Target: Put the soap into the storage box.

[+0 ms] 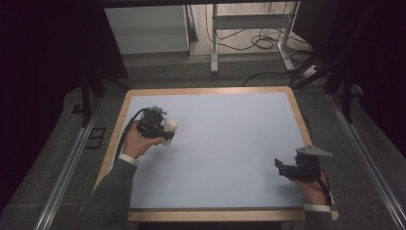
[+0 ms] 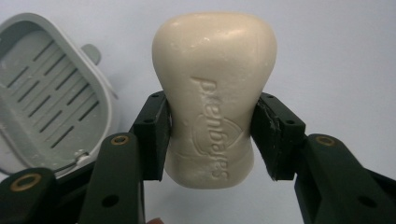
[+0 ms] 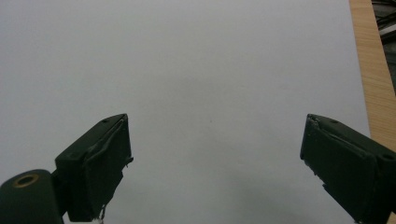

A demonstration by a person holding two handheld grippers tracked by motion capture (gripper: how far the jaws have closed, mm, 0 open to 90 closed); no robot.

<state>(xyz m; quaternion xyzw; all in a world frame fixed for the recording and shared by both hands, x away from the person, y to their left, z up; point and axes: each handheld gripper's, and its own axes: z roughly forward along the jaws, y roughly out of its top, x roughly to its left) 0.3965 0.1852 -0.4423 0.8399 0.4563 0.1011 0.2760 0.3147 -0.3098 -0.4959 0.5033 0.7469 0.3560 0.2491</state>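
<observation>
- Our left gripper [image 2: 212, 135] has its two black jaws closed partway onto a bar of soap [image 2: 214, 93], pinching it at its narrow waist; the pads press both sides, and the bar stands out past them toward the mat.
- The soap is cream-coloured and smooth, with a slightly pitted, waxy skin. It is rounded and wide at the far end, narrows in the middle, and flares again at the near end. A brand name and a shield emblem are pressed into its face.
- From the high view we see the same left gripper [image 1: 165, 132] at the left side of the table, with the pale soap [image 1: 170, 126] poking out to its right, held above the mat.
- Beside and below the held soap, in the left gripper view, lies a grey plastic soap dish [image 2: 46, 98]: it has rounded corners, a raised rim, a slotted draining floor, and a small tab at its far edge. White residue flecks its slats. The soap is not touching it.
- Our right gripper [image 3: 215, 163] has its jaws spread wide with nothing between them; its pad edges look worn and frayed.
- In the high view the right gripper [image 1: 282, 167] hangs low over the near right part of the mat.
- The mat [image 1: 230, 143] is a flat, matte, pale blue-grey sheet, lying on a table with a light wooden edge [image 1: 297, 110].
</observation>
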